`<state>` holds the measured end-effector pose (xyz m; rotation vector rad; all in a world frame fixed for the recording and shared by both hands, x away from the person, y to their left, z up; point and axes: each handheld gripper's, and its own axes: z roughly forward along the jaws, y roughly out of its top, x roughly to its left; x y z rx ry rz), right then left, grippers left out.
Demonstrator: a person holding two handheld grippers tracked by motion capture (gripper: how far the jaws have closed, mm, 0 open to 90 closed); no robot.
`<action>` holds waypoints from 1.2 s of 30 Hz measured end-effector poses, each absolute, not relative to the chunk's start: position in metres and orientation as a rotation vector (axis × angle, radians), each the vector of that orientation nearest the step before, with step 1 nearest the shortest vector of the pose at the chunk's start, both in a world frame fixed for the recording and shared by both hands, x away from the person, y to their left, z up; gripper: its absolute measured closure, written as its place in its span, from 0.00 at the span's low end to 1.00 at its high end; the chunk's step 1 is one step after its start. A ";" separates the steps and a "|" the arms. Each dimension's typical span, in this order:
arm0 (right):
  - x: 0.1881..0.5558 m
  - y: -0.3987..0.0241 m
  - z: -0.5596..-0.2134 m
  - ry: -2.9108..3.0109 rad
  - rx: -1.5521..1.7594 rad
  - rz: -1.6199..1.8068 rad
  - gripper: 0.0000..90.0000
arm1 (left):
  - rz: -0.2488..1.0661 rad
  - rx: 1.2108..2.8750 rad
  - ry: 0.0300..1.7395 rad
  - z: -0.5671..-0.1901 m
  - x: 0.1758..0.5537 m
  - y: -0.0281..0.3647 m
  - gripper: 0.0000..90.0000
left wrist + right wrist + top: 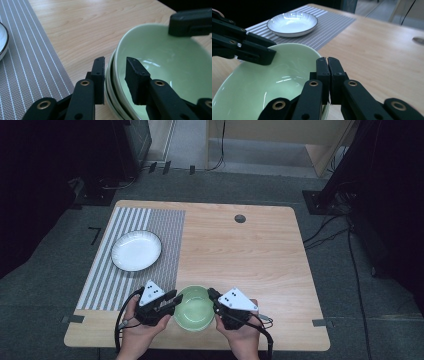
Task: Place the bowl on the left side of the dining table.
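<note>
While the green bowl (pixel 194 308) sits at the table's (pixel 250 255) near edge, my grippers flank it from above. Along my left gripper (pixel 114 75), jaws straddle the stacked rim, seemingly pinching it. Along my right gripper (pixel 328 75), jaws look clamped on the rim. Gripped, I judge; lifting remains, perhaps toward the striped mat (pixel 165 235).

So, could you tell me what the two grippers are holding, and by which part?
Both hold the green bowl by its rim: the left gripper straddles the near-left rim, one jaw inside and one outside; the right gripper pinches the opposite rim.
</note>
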<state>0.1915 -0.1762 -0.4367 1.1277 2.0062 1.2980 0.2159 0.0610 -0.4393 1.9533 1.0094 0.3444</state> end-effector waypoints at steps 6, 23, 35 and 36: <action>0.195 -0.179 -0.435 2.047 1.206 1.310 0.92 | 0.420 1.959 0.990 -0.441 0.212 0.058 0.92; 0.183 -0.167 -0.440 1.950 0.982 1.210 0.98 | 0.405 1.934 0.983 -0.441 0.211 0.056 0.83; 0.184 -0.166 -0.438 1.983 1.055 1.186 0.96 | 0.543 1.918 0.932 -0.437 0.201 0.051 0.95; 0.185 -0.165 -0.438 1.989 1.078 1.181 0.95 | 0.556 1.914 0.928 -0.437 0.200 0.050 0.95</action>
